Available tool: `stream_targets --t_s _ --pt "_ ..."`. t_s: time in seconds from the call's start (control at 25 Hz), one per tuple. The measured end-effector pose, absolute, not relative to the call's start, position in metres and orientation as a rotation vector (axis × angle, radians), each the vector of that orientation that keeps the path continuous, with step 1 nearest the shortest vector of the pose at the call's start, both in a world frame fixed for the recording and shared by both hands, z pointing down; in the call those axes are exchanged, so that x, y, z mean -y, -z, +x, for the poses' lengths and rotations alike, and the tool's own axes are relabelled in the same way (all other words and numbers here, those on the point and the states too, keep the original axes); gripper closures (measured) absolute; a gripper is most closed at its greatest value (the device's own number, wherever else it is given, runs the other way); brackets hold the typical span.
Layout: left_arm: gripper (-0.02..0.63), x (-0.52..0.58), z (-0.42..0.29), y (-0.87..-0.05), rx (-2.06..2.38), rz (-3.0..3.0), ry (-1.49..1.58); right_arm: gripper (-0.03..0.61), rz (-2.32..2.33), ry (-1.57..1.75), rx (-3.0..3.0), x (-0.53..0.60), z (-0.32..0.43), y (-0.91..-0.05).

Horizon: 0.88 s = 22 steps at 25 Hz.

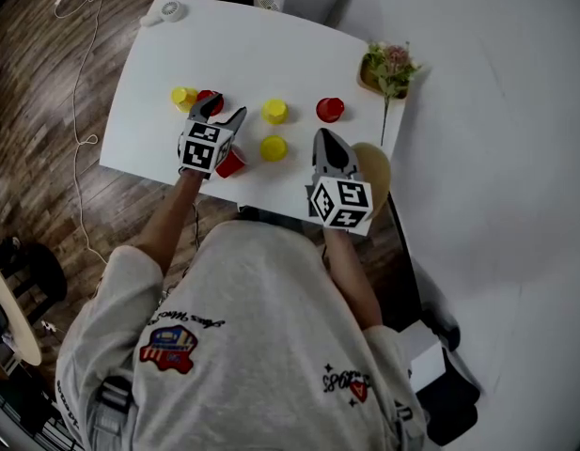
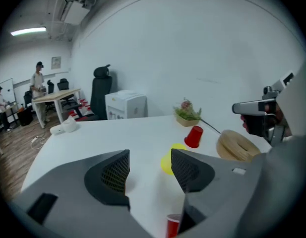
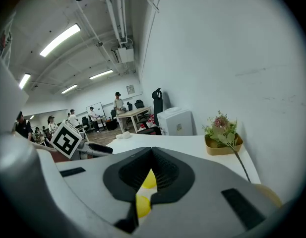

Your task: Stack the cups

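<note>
Red and yellow cups stand singly across the white table [image 1: 252,54], none nested yet. A red cup [image 1: 230,163] is near the front edge and a yellow cup [image 1: 273,147] is mid-table. The left gripper [image 1: 224,111] hovers just beyond that red cup, jaws well apart and empty, probably ready to pick one. The right gripper [image 1: 325,141] is held aside, jaws closed on nothing.

Top: light grey short-sleeved T-shirt [image 1: 261,289] with red-and-blue print [image 1: 167,349].
Left gripper [image 1: 222,109]: grey, white marker cube [image 1: 203,148].
Right gripper [image 1: 325,139]: same.
</note>
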<state>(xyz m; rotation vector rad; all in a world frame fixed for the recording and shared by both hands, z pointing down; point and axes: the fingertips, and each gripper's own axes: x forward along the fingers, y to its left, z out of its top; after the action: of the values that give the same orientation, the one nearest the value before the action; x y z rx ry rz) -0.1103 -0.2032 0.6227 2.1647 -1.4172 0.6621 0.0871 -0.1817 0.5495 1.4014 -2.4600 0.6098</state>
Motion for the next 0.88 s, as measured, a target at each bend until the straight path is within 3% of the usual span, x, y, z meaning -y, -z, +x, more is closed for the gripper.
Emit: stream_targets --t_s 0.4,0.88 --pt "0.367 0.131 0.012 -0.655 0.974 2.302 -0.871 0.578 1.431 -0.621 2.451 0.165 0.104 -0.551" --pt "0.41 0.12 0.025 -0.681 0.983 2.338 -1.065 0.578 1.475 -0.619 2.432 0.148 0.122 -0.549"
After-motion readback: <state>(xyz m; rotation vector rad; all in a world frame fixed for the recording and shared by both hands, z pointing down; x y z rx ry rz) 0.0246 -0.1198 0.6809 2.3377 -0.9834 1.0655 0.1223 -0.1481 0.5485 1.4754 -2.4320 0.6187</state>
